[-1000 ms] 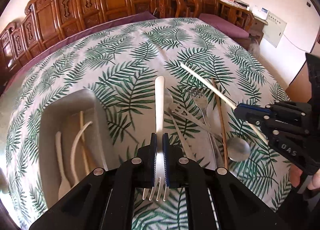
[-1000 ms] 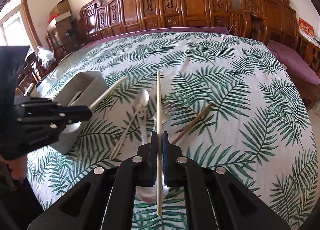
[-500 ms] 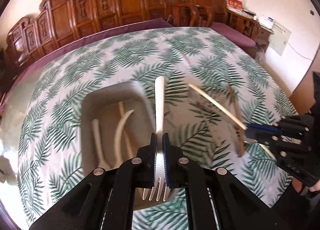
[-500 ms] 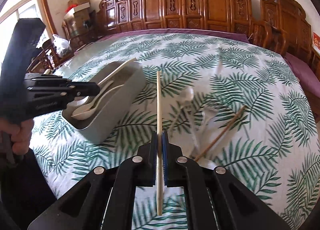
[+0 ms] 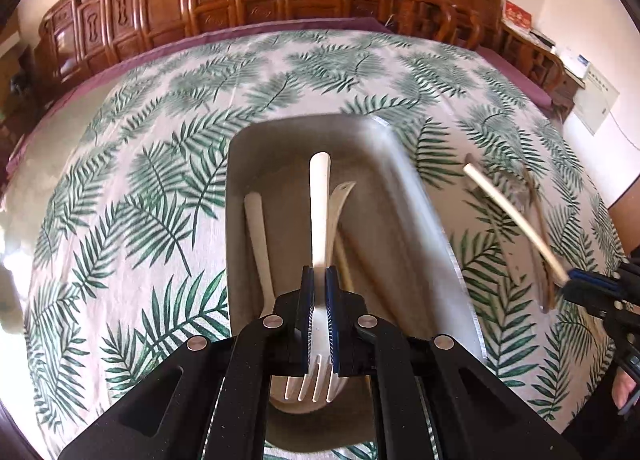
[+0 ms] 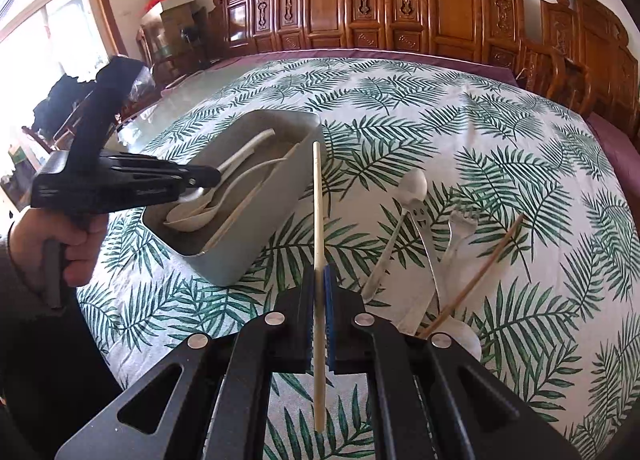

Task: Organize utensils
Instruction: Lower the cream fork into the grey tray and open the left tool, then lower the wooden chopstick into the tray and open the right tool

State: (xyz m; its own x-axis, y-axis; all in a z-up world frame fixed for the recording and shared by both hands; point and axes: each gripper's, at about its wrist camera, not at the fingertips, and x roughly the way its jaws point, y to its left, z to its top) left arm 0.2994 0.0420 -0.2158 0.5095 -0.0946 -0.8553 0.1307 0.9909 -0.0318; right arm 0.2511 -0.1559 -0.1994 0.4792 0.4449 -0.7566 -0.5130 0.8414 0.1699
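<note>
Leaf-printed cloth (image 6: 460,132) covers my whole table, green fronds on white; carved wooden chairs (image 6: 400,8) ring the far edge from 10 to 2 o'clock.

Grey bin (image 5: 420,228) is the biggest item on the cloth. From the left wrist it sits dead centre under my tool; from the right wrist it lies at 10 o'clock. Inside: a white spoon (image 5: 256,244) along the left wall, a second pale utensil (image 5: 338,204) leaning across the middle, and a thin wooden stick (image 5: 344,260) beside it.

Left gripper (image 5: 318,316): jaws clamped tight on a white plastic fork (image 5: 319,212), handle pointing to 12 o'clock over the bin, tines toward the camera. The utensils already in the bin lie directly beneath the fork.

Right gripper (image 6: 319,324): jaws pinched on a pale chopstick (image 6: 317,212), its tip reaching 12 o'clock just beside the bin's near right corner, above the cloth.

Loose pile at 2 o'clock of the right gripper: a metal spoon with a face cut-out (image 6: 414,196), a clear fork (image 6: 460,228), a brown chopstick (image 6: 480,272) laid diagonally across them, touching. A further spoon bowl sits partly hidden behind my right finger.

My left hand (image 6: 60,244) grips the handle at 9 o'clock in the right-wrist view.
</note>
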